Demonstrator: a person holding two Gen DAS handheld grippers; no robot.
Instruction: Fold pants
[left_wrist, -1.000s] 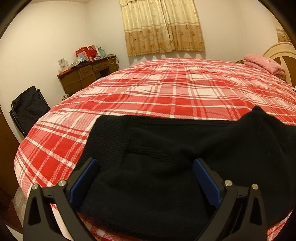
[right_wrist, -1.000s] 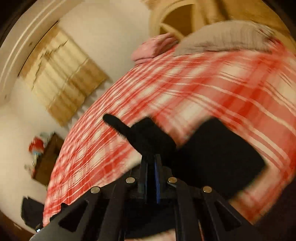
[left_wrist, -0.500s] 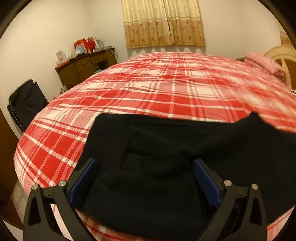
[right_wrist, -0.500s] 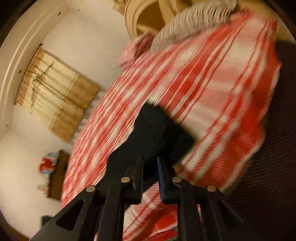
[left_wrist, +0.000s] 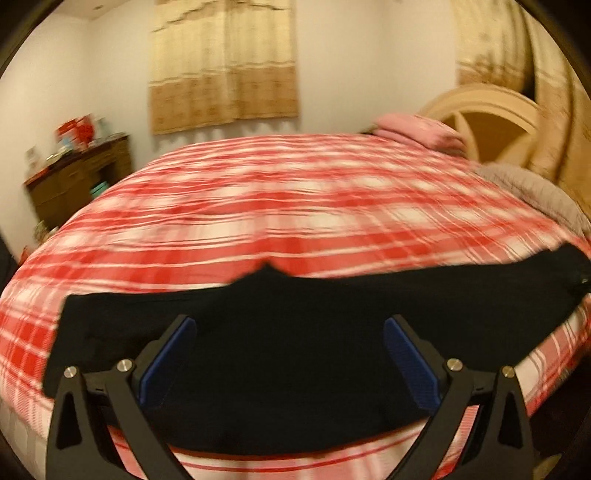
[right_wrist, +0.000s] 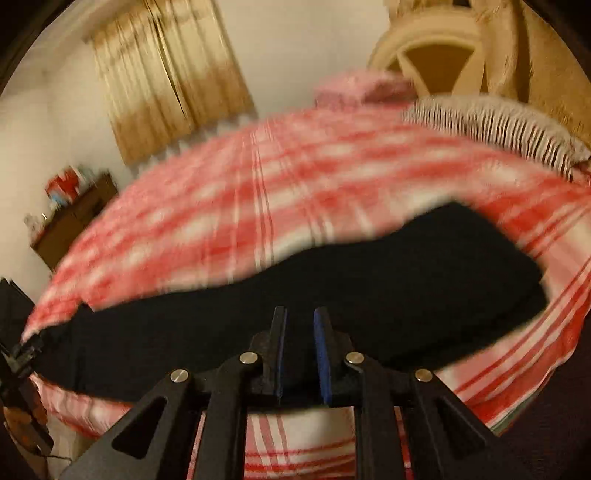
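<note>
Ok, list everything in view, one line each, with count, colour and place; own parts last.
pants: one, black, spread across the near edge of the bed
bedspread: one, red and white plaid, covering the bed
pink bedding: one pile, pink, far right of the bed by the headboard
grey blanket: one, grey-brown, right side of the bed
headboard: one, cream, far right
curtain: one, beige, on the back wall
desk: one, brown, far left, with red clutter on top
left gripper: one, black with blue pads, jaws wide apart over the pants
right gripper: one, black with blue pads, jaws narrowly apart
</note>
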